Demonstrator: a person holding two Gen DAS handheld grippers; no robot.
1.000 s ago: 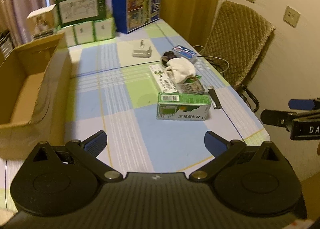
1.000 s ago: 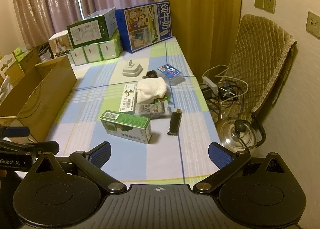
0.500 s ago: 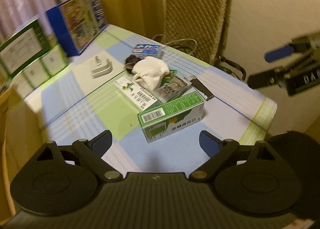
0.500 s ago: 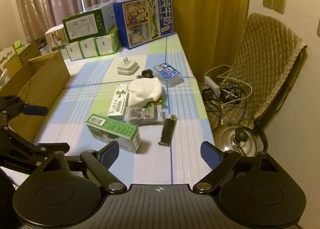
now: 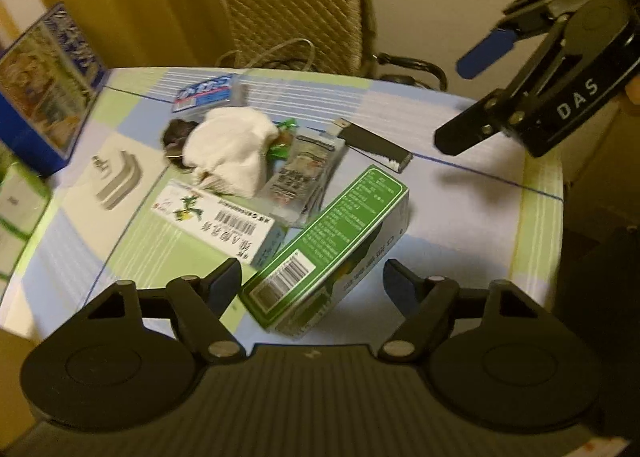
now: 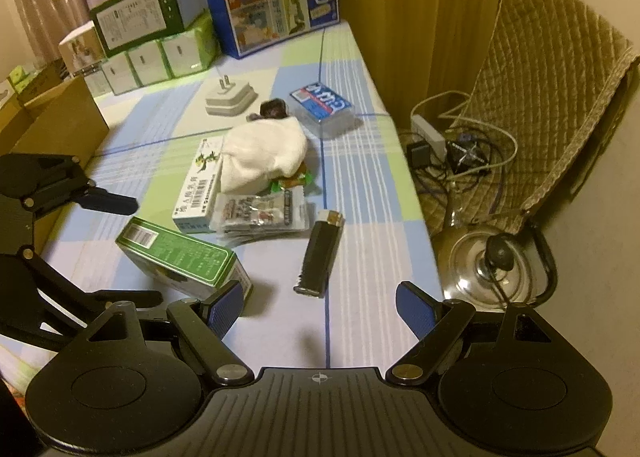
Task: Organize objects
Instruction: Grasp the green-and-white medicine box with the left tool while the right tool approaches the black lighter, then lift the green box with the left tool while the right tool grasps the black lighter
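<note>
We hold our left tool (image 5: 312,277) low over the counter (image 5: 460,225), with its two fingers spread wide and nothing in them. The green box (image 5: 332,245) lies flat on the counter, right in front of that tool, with one end pointing in between the fingers. We think the tool is lined up like this so it can close on the box's long sides. Our right tool (image 6: 320,307) hangs a little above the counter, also wide open and holding nothing. The black lighter (image 6: 320,253) lies just ahead of it, so maybe that is its thing to grab. The other things sit in a messy bunch past the green box: a white box (image 5: 216,217) lying flat, a shiny packet (image 5: 304,181) leaning on it, and a white cloth (image 5: 232,149) piled on top of some small stuff. A blue case (image 6: 322,105) and a white plug (image 6: 230,95) lie a bit farther back. A big brown box (image 6: 60,125) stands open at the left side of the counter, and we guess the things go in there. Nothing is picked up yet, so the tidy-up looks like it is only starting.
</note>
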